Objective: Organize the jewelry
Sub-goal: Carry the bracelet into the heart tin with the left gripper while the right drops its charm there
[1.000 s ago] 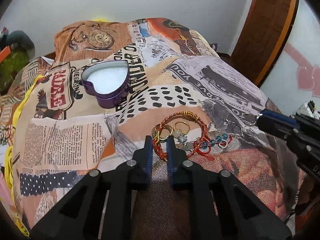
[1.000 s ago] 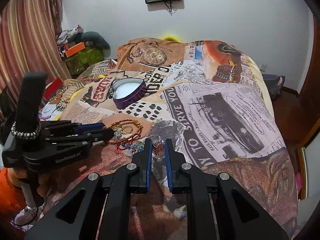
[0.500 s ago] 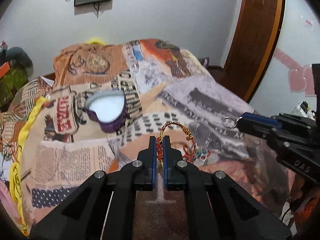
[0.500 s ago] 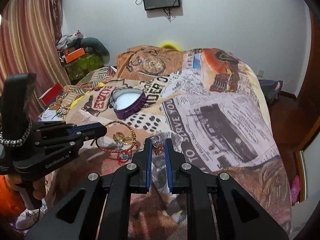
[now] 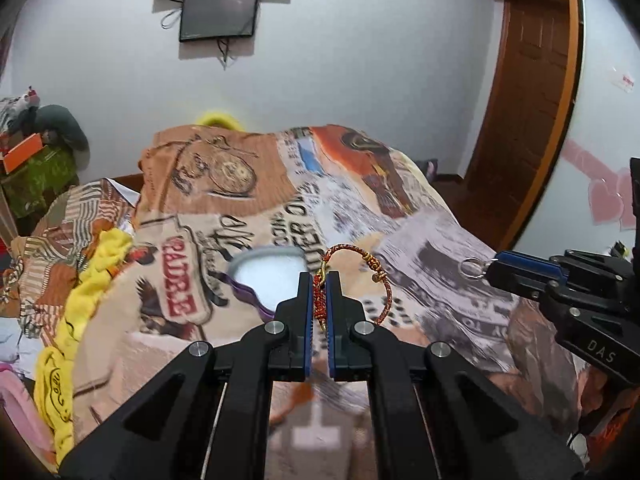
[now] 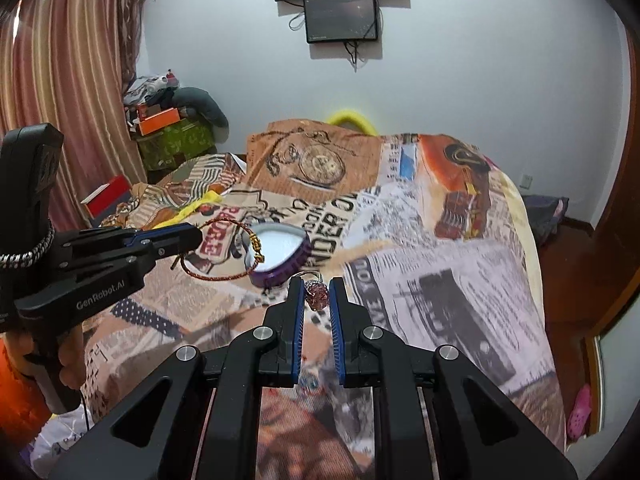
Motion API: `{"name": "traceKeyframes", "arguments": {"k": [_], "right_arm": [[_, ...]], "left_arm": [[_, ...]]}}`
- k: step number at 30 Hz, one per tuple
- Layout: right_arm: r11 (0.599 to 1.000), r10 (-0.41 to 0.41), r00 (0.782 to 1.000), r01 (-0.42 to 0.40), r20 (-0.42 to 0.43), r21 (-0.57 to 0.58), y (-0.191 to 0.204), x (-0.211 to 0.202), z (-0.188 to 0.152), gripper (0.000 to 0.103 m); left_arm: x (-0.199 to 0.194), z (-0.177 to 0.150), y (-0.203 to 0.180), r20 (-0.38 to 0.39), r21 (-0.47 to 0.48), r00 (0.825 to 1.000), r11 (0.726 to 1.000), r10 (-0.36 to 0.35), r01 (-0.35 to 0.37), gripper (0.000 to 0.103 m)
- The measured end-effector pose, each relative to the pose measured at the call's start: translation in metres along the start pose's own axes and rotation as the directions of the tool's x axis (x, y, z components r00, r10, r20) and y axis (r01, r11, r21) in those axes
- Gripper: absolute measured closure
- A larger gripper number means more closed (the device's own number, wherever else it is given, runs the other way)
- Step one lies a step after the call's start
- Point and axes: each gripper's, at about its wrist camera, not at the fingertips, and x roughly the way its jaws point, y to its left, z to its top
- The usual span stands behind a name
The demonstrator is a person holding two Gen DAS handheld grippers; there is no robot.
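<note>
Only the right wrist view shows the curtain [image 6: 60,92] at far left and the hand [image 6: 70,364] carrying the left gripper [image 6: 196,236], whose jaws pinch a red braided bracelet [image 6: 216,276] in the air above the bedspread [image 6: 460,260]. The purple heart-shaped tin [image 6: 280,256] sits open mid-bed; the left view blurs it and hides its near rim behind the fingers. The right gripper [image 6: 317,294] clamps a ring [image 6: 316,294] with a pink stone; from the left view only its silver band shows. The bed's right side lies bare to its edge.
</note>
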Motion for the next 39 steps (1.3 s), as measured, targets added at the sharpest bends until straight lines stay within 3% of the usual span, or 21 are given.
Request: {"name": "traceKeyframes", "arguments": {"k": [7, 18, 30, 39], "right_arm": [[0.998, -0.015, 0.999, 0.017, 0.031, -0.064, 0.014, 0.014, 0.026, 0.092], [0.986, -0.017, 1.000, 0.021, 0.023, -0.168, 0.033, 0.057, 0.057, 0.092], [0.980, 0.031, 0.994, -0.052, -0.109, -0.194, 0.038, 0.120, 0.065, 0.092], [0.980, 0.084, 0.962, -0.127, -0.260, -0.154, 0.029, 0.169, 0.063, 0.092]], "left_arm": [[0.010, 0.016, 0.034, 0.013, -0.041, 0.999, 0.999, 0.036, -0.035, 0.099], [0.053, 0.027, 0.072, -0.036, -0.067, 0.998, 0.997, 0.043, -0.045, 0.099], [0.115, 0.022, 0.085, -0.155, -0.083, 0.988, 0.996, -0.005, -0.008, 0.099], [0.148, 0.013, 0.089, -0.233, -0.101, 0.972, 0.995, -0.039, 0.016, 0.099]]}}
